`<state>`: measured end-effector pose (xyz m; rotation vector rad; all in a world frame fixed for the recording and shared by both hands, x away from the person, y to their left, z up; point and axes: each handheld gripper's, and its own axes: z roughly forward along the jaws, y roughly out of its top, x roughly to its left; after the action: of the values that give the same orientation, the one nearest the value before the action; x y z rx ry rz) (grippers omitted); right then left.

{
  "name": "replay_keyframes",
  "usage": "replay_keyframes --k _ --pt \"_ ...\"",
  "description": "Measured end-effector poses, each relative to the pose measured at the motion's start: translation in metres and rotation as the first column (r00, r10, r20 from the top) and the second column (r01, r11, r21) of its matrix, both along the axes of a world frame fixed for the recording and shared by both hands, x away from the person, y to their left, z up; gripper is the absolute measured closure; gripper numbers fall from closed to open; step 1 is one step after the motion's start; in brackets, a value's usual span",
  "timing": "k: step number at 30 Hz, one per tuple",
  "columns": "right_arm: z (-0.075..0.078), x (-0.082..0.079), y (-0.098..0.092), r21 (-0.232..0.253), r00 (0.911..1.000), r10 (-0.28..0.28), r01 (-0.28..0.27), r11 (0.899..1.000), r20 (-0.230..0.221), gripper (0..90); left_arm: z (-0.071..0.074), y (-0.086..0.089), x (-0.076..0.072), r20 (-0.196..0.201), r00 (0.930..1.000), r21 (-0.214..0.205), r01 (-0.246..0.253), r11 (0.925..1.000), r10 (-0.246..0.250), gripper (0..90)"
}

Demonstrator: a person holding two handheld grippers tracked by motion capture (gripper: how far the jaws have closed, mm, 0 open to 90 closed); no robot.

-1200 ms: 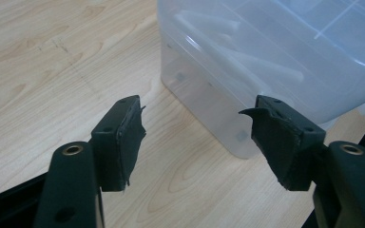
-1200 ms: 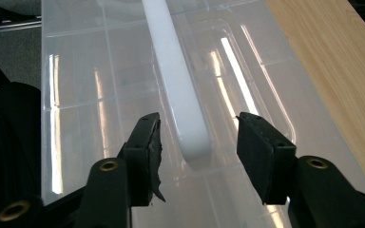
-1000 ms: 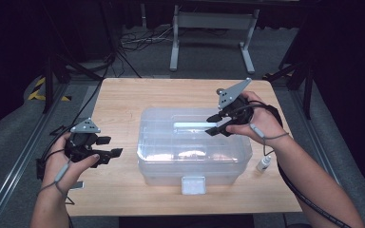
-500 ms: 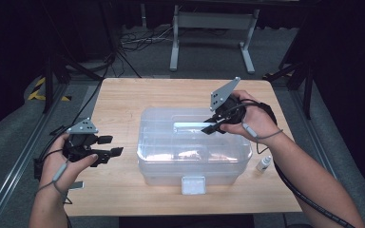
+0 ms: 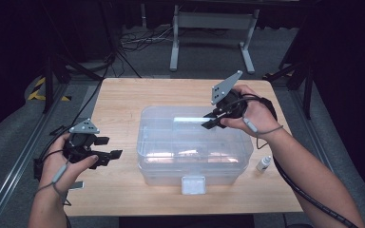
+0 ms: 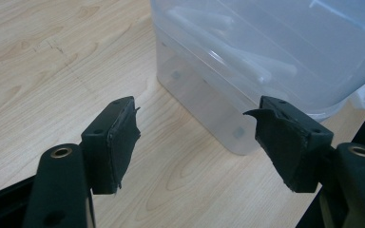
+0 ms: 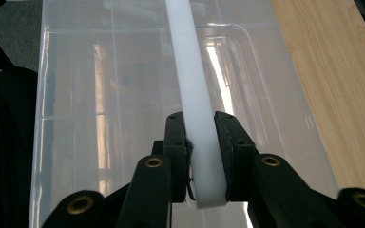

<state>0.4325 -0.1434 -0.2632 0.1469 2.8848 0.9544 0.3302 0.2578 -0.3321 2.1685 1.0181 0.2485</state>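
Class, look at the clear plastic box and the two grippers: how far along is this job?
Done: the right gripper has just closed on the white handle atop the clear storage box. In hand: that grip; the lid still looks seated. Left: the left gripper is open beside the box, touching nothing. Lifting probably comes next. A small dropper bottle stands untouched.
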Motion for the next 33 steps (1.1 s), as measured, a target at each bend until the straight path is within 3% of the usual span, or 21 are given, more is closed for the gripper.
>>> replay_keyframes --k 26,28,33 --pt "0.022 0.038 0.0 0.011 0.9992 -0.035 0.036 0.999 -0.021 74.0 -0.003 0.006 -0.014 0.015 0.9998 0.001 -0.013 0.9999 0.013 32.5" --pt "0.023 0.042 0.0 0.014 0.999 -0.037 0.038 0.999 -0.023 73.8 -0.004 0.006 -0.015 0.009 0.9999 0.002 -0.005 1.0 0.005 39.9" --pt "0.026 0.052 -0.001 0.023 0.9983 -0.042 0.043 0.999 -0.041 73.5 -0.005 0.007 -0.02 0.012 0.9999 -0.03 0.005 0.9995 -0.004 45.5"
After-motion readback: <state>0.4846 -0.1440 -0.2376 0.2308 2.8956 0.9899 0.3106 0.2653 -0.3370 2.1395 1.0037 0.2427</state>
